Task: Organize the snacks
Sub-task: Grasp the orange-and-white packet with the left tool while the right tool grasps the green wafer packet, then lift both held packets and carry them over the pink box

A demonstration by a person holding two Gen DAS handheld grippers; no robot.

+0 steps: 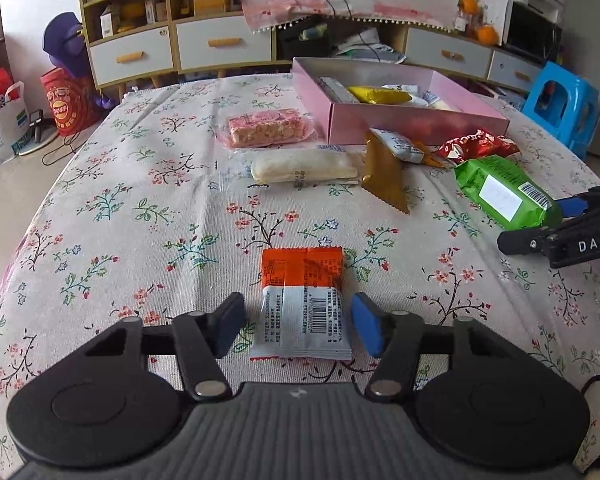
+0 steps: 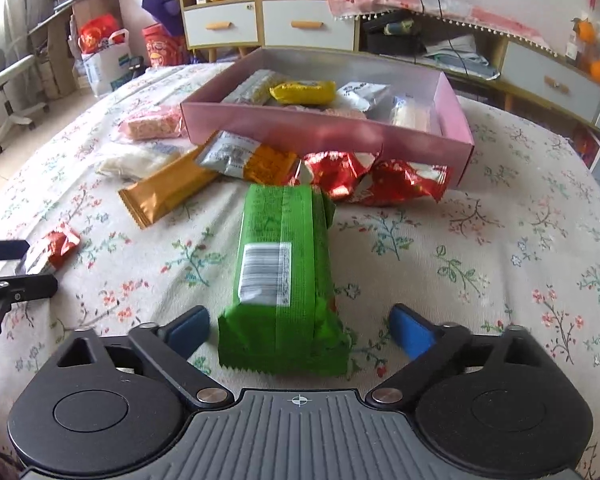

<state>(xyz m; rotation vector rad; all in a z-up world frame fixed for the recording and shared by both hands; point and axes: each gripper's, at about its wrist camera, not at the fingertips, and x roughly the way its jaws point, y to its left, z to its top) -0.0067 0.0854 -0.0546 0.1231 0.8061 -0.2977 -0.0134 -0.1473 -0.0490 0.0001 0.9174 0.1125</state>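
My left gripper [image 1: 298, 326] is open, its blue pads on either side of an orange-and-white snack packet [image 1: 302, 302] that lies flat on the floral tablecloth. My right gripper [image 2: 300, 330] is open around the near end of a green snack pack [image 2: 282, 276], also seen in the left wrist view [image 1: 504, 192]. A pink box [image 2: 328, 136] farther back holds several snacks, among them a yellow packet [image 2: 304, 92]. The box also shows in the left wrist view [image 1: 412, 120].
Loose on the cloth before the box: a pink bar [image 1: 266, 128], a white bar [image 1: 306, 166], a gold packet [image 2: 168, 192], an orange-and-silver packet [image 2: 248, 160], red foil packets [image 2: 372, 180]. Cabinets [image 1: 180, 44] and a blue stool [image 1: 560, 106] stand beyond the table.
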